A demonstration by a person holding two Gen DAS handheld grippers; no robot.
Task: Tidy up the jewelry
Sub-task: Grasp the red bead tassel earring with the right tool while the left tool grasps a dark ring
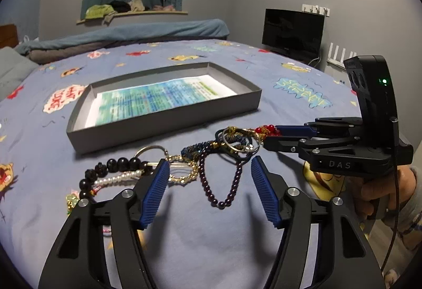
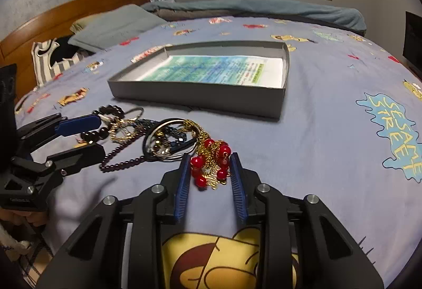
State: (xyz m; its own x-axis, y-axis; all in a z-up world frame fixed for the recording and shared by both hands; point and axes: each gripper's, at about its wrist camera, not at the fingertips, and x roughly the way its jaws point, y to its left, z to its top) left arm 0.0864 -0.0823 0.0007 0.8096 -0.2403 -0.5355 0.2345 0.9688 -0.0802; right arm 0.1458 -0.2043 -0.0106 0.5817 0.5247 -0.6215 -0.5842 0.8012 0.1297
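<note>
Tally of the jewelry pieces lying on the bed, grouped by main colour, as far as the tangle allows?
Black bead bracelet: 1
White pearl strand: 1
Dark purple bead strand: 1
Red bead and gold chain piece: 1
Gold chain: 1
Silver rings: about 3, tangled
Total: about 8

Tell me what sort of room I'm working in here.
Most likely a bedroom. The jewelry pile and grey box sit on a bed with a cartoon-print sheet, a wooden headboard and pillow behind, and a curtained window ledge on the far wall.
</note>
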